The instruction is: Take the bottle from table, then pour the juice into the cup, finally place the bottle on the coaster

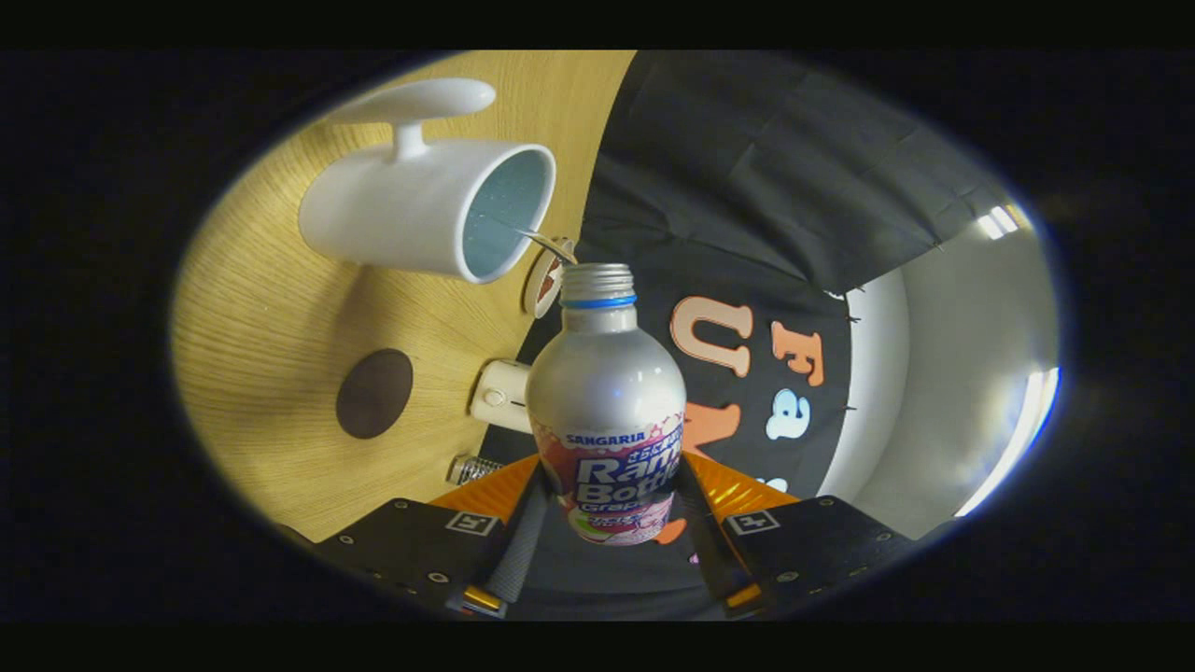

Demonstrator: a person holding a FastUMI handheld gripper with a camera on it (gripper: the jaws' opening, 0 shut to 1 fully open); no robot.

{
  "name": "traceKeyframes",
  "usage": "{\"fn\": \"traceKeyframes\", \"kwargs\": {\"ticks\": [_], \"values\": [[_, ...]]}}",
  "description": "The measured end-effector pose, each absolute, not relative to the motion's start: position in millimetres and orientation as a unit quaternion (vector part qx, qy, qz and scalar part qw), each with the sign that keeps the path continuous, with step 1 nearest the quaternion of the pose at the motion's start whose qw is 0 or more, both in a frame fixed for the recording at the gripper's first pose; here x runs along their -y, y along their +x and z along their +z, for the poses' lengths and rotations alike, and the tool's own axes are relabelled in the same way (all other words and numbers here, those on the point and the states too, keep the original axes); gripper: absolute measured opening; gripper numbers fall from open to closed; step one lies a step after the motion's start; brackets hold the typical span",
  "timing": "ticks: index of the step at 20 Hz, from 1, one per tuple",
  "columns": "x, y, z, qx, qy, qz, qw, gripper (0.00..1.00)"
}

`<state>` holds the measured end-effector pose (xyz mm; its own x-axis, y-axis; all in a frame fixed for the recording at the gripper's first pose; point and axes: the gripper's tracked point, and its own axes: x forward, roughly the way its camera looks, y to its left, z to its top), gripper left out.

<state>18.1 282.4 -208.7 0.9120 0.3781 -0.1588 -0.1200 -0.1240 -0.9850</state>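
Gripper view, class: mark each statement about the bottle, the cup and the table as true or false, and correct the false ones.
1. The gripper is shut on the bottle. True.
2. The bottle still has its cap on. False: the threaded neck is open, with no cap.
3. The bottle's mouth is aimed toward the open mouth of the white cup. True; a thin stream seems to run between them.
4. The bottle stands on the dark round coaster. False: the coaster lies bare on the wooden table, off to one side of the held bottle.
5. The cup is black and has no handle. False: it is white with a handle.
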Motion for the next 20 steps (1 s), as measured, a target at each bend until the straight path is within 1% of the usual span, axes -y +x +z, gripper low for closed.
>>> {"fn": "traceKeyframes", "kwargs": {"ticks": [5, 8, 20], "values": [[-285, 16, -206, 0.098, -0.731, 0.191, 0.648, 0.73], [-285, 17, -207, 0.099, -0.736, 0.203, 0.639, 0.73], [-287, 23, -190, 0.140, -0.759, 0.189, 0.607, 0.73]]}}
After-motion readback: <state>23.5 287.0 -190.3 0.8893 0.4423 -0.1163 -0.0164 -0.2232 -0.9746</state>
